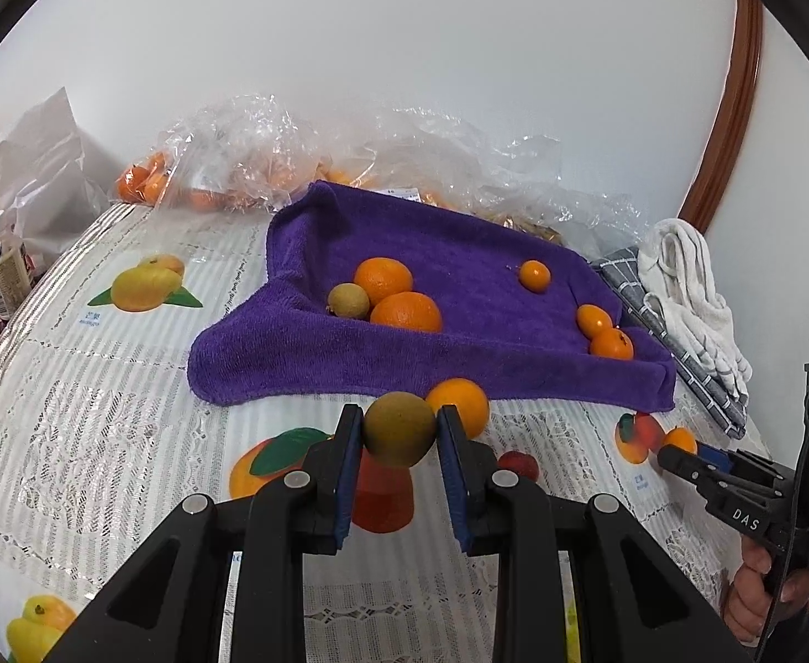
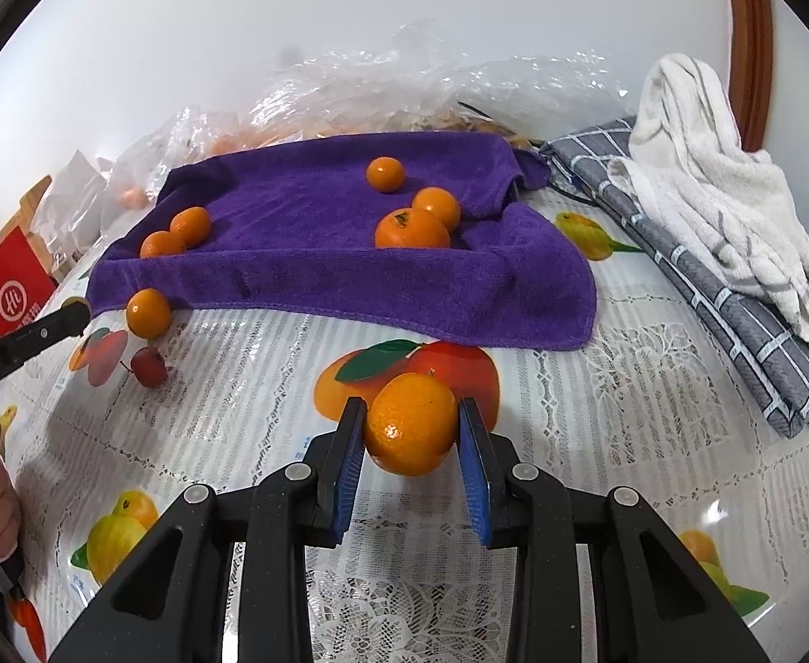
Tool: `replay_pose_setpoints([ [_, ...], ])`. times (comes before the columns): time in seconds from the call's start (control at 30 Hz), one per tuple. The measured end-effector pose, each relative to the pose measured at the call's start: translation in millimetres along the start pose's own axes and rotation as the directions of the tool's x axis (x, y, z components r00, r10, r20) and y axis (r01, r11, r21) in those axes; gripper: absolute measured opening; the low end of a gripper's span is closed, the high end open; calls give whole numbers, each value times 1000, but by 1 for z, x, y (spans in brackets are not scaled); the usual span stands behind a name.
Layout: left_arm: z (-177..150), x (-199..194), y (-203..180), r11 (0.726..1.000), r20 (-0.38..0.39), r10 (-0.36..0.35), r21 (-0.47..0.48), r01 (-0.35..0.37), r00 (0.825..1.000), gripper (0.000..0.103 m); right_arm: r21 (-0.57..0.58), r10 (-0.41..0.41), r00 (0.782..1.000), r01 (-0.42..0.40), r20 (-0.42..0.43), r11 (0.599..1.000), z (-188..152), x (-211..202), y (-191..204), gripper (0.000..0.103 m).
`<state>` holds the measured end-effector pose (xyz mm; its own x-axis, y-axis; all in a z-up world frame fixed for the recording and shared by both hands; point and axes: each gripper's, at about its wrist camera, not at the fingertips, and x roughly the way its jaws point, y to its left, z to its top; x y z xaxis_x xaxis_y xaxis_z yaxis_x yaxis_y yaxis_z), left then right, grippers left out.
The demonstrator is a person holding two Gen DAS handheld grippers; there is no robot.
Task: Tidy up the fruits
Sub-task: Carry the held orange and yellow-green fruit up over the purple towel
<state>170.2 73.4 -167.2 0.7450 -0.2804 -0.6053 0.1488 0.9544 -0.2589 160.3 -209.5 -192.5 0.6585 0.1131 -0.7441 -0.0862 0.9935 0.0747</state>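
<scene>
Left fingers (image 1: 352,442) clamped on brown-green fruit (image 1: 399,430), right fingers (image 2: 352,442) on orange (image 2: 411,424).

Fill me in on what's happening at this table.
A person is sorting fruit with a handheld gripper in each hand. The left gripper is shut on a brownish-green round fruit, the right gripper on a small orange, both just short of the purple towel. The towel already holds several oranges and another brownish fruit. One loose orange and a small red fruit lie on the tablecloth by its edge.
</scene>
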Motion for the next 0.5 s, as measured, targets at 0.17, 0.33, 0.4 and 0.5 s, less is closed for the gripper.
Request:
replay_pose_setpoints([
  [0.17, 2, -3, 4, 1000, 26, 1, -14, -1, 1000, 26, 10, 11, 1000, -11, 8, 1000, 0, -2, -3, 33],
  [0.33, 2, -4, 5, 1000, 37, 4, -24, -3, 999, 26, 15, 10, 1000, -10, 21, 1000, -1, -5, -3, 33],
  [0.4, 2, -6, 4, 1000, 43, 5, -19, -4, 999, 26, 13, 9, 1000, -10, 28, 1000, -1, -7, -2, 33],
  [0.5, 2, -7, 4, 1000, 49, 12, -11, -12, 999, 26, 28, 13, 999, -13, 30, 1000, -1, -9, -5, 33],
])
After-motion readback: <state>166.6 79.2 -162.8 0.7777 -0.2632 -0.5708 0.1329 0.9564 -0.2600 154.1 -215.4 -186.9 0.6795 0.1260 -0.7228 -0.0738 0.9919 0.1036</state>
